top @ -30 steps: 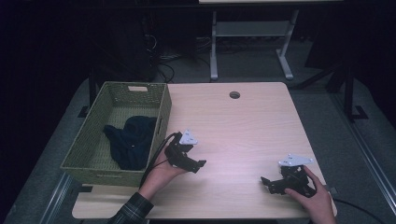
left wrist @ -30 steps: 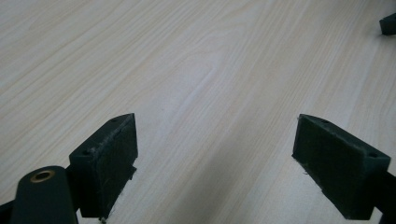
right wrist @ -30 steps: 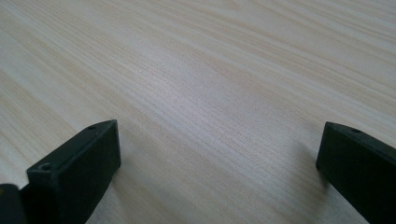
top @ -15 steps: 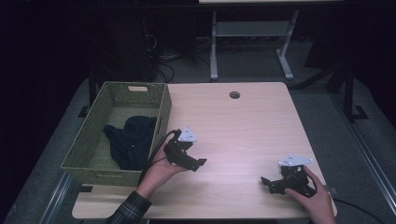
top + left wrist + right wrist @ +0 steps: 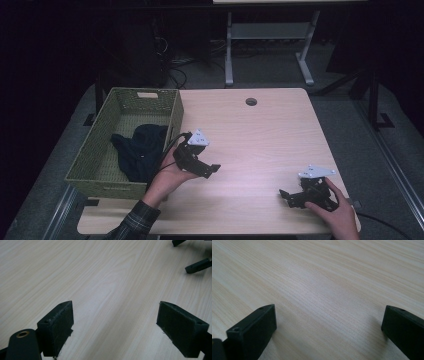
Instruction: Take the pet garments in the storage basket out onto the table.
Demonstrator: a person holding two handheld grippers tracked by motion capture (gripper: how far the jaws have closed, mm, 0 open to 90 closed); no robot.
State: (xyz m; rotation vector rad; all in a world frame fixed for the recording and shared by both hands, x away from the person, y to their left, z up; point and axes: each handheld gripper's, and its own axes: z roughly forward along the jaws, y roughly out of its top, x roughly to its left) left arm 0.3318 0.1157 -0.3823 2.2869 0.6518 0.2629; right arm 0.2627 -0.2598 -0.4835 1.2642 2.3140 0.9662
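We hold the left claw (image 5: 212, 170) just above the light wooden desk (image 5: 260, 140), right beside the near corner of the green woven basket (image 5: 85, 172). Its jaws stand wide apart with nothing between them, only bare wood grain under the pads (image 5: 57, 325) in the left gripper view. The dark cloth (image 5: 142, 150) lies bunched inside the basket, against the wall nearest our left hand (image 5: 167, 175) (whether it touches that wall we cannot tell). Our right claw (image 5: 287, 196) sits low at the near right corner of the desk, well apart from the basket, its jaws also spread wide and holding nothing, bare desk showing between them in the right gripper view.
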